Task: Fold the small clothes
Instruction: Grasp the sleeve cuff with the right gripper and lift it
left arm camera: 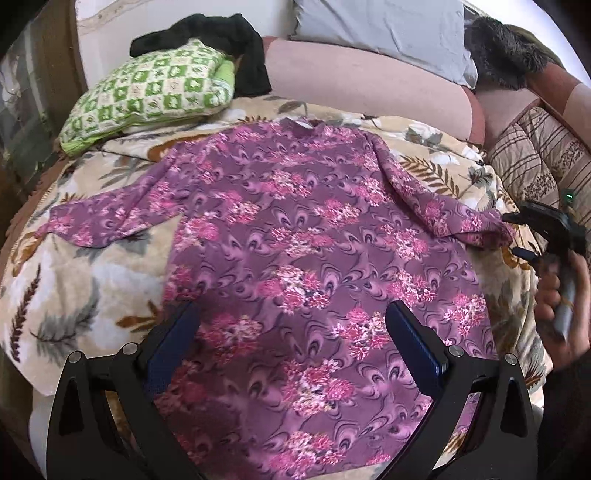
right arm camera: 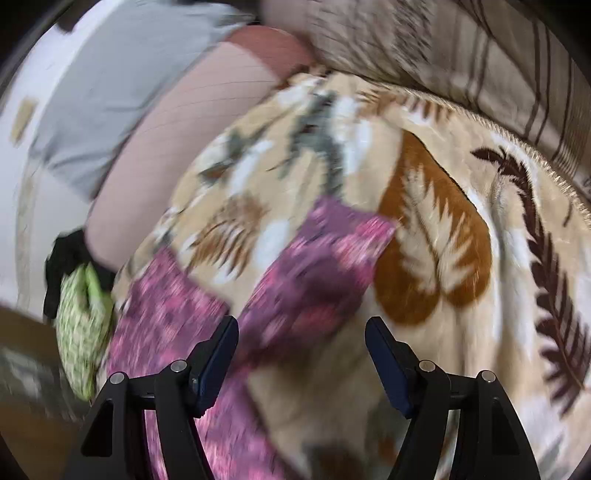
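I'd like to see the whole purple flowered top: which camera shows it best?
The left wrist view: the purple flowered top lies spread flat, both sleeves visible. The right wrist view shows only one blurred sleeve and an edge.

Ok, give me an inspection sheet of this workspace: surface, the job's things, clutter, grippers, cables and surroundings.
Surface: leaf-print blanket, rumpled at the edges.
Job's things: purple floral top spread flat, both sleeves out, not yet folded.
Clutter: green checked pillow with a black garment behind it, at the far left.
Grippers: left gripper open above the top's lower half; right gripper open, nothing between its fingers, near the sleeve end.
Cables: nothing seen.
Surroundings: pink sofa back, grey pillow, striped quilt on the right.
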Motion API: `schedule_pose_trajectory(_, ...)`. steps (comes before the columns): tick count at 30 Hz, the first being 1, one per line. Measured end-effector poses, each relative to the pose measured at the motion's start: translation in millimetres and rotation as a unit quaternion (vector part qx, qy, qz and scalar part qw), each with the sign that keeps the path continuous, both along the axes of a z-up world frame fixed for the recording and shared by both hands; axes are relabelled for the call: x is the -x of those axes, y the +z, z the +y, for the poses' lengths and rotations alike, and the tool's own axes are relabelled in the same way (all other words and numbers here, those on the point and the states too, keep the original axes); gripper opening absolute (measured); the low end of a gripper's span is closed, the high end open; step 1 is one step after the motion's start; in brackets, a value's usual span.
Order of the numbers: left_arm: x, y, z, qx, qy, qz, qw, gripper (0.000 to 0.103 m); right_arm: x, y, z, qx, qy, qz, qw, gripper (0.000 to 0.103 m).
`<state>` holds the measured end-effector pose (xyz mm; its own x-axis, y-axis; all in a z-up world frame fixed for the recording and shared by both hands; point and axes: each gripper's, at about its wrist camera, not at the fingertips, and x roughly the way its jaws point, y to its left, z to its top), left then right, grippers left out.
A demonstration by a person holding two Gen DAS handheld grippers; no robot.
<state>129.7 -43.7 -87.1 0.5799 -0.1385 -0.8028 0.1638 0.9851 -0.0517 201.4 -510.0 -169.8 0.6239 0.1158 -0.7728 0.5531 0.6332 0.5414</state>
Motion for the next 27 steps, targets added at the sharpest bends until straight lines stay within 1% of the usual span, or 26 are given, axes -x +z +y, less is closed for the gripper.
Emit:
schedule_pose_trajectory(1,-2,-4,-1,-0.001,-0.002,0.003,1.0000,0.101,-6,-9,-10,-0.006,-0.014,0.012,1.000,0.067)
schedule_pose_trajectory(2,-5,-9,-2,-0.004,-0.003,0.006,1.0000,0.101,-11,-15,-15,-0.013,-0.016,0.014,1.000,0.058)
schedule_pose_trajectory(3,-7,-13,-2,-0.006,-0.003,0.010,0.9999,0.101,-16,-22,-19,-0.020,-0.012,0.016,1.000,0.046)
schedule_pose_trajectory(4,-9,-16,-1,-0.007,-0.003,0.013,0.9999,0.101,-20,-27,-22,-0.018,-0.013,0.019,1.000,0.040)
schedule_pose_trajectory(5,-11,-19,0,-0.007,-0.001,0.016,0.9998,0.101,-22,-28,-22,-0.009,-0.015,0.023,1.000,0.030)
schedule_pose_trajectory(6,-13,-21,2,-0.006,0.001,0.018,0.9998,0.101,-22,-27,-21,-0.001,-0.016,0.021,1.000,0.022)
schedule_pose_trajectory(8,-15,-25,8,0.000,0.009,0.020,0.9998,0.101,-16,-9,-14,0.019,-0.010,-0.012,1.000,0.016)
schedule_pose_trajectory(9,-17,-26,12,0.005,0.013,0.023,0.9996,0.101,-12,6,-7,0.040,-0.008,-0.028,0.999,0.015)
schedule_pose_trajectory(10,-18,-26,14,0.007,0.015,0.024,0.9996,0.101,-5,27,4,0.064,-0.001,-0.051,0.997,0.015)
schedule_pose_trajectory(12,-19,-24,20,0.014,0.020,0.022,0.9995,0.101,11,66,31,0.092,0.023,-0.110,0.989,0.014)
schedule_pose_trajectory(14,-21,-20,26,0.022,0.025,0.021,0.9992,0.101,30,109,72,0.143,0.064,-0.169,0.973,0.014)
schedule_pose_trajectory(15,-21,-17,30,0.026,0.029,0.020,0.9990,0.101,40,128,97,0.169,0.090,-0.196,0.962,0.014)
schedule_pose_trajectory(17,-21,-9,41,0.033,0.038,0.012,0.9987,0.101,58,156,147,0.184,0.148,-0.253,0.938,0.014)
schedule_pose_trajectory(19,-23,0,56,0.041,0.052,0.004,0.9978,0.101,76,172,202,0.196,0.220,-0.295,0.909,0.014)
schedule_pose_trajectory(20,-23,3,62,0.045,0.059,0.001,0.9972,0.101,82,173,224,0.196,0.251,-0.305,0.898,0.013)
schedule_pose_trajectory(21,-25,7,73,0.049,0.068,-0.001,0.9965,0.101,88,168,253,0.185,0.292,-0.309,0.886,0.013)
schedule_pose_trajectory(22,-27,9,79,0.050,0.073,-0.001,0.9961,0.101,87,160,273,0.180,0.314,-0.305,0.881,0.013)
schedule_pose_trajectory(23,-29,10,86,0.051,0.078,-0.001,0.9956,0.101,89,146,295,0.174,0.344,-0.292,0.875,0.014)
schedule_pose_trajectory(24,-31,11,94,0.052,0.086,-0.001,0.9949,0.101,86,128,315,0.175,0.369,-0.268,0.872,0.014)
schedule_pose_trajectory(25,-34,11,102,0.053,0.095,-0.001,0.9941,0.101,83,106,331,0.171,0.390,-0.236,0.874,0.014)
schedule_pose_trajectory(26,-36,10,108,0.054,0.100,0.001,0.9935,0.101,79,78,346,0.159,0.406,-0.193,0.879,0.014)
schedule_pose_trajectory(27,-37,10,113,0.057,0.103,0.004,0.9931,0.101,77,59,354,0.151,0.415,-0.164,0.882,0.014)
